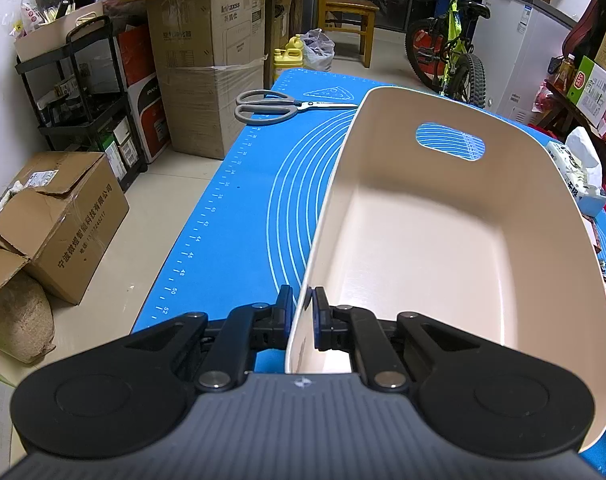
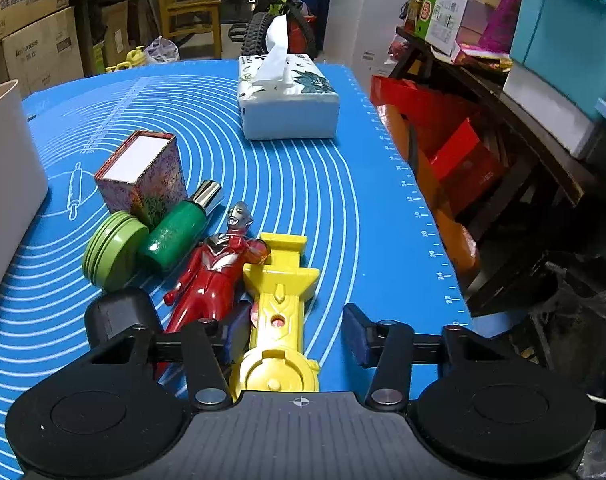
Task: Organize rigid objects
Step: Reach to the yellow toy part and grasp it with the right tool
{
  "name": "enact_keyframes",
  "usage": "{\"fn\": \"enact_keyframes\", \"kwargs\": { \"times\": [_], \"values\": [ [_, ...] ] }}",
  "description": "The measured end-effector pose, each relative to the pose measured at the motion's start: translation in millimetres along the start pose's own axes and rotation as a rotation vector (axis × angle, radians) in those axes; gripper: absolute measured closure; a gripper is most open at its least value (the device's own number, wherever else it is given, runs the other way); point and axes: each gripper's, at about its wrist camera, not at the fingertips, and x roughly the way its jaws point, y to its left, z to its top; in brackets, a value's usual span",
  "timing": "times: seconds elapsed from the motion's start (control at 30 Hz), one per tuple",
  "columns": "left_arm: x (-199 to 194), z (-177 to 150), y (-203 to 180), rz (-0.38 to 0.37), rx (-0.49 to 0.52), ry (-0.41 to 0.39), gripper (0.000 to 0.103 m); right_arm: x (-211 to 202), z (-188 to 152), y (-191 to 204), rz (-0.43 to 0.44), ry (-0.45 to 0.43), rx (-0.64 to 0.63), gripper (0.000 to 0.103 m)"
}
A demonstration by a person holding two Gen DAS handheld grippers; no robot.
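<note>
My left gripper (image 1: 302,312) is shut on the near-left rim of an empty cream bin (image 1: 423,264) standing on the blue mat (image 1: 231,224). Grey scissors (image 1: 279,106) lie at the mat's far end. In the right wrist view my right gripper (image 2: 299,332) is open, its jaws on either side of a yellow toy (image 2: 281,300). Beside the yellow toy lies a red hero figure (image 2: 215,272). Left of that are a green bottle (image 2: 179,228), a green round tin (image 2: 111,252) and a patterned box (image 2: 143,176). The bin's wall (image 2: 7,160) shows at the left.
A tissue box (image 2: 287,96) sits at the mat's far right; it also shows in the left wrist view (image 1: 579,176). Cardboard boxes (image 1: 207,64), a black cart (image 1: 87,92) and a bicycle (image 1: 447,40) stand around the table. A cluttered shelf (image 2: 503,100) is to the right.
</note>
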Motion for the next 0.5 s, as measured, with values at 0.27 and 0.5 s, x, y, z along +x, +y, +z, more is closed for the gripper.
{"fn": "enact_keyframes", "kwargs": {
  "times": [0.27, 0.5],
  "values": [
    [0.0, 0.2, 0.3, 0.001, -0.001, 0.0, 0.091, -3.1, 4.0, 3.0, 0.065, 0.03, -0.024, 0.067],
    [-1.5, 2.5, 1.7, 0.008, 0.0, -0.002, 0.091, -28.3, 5.5, 4.8, 0.076, -0.004, -0.037, 0.068]
  ]
}}
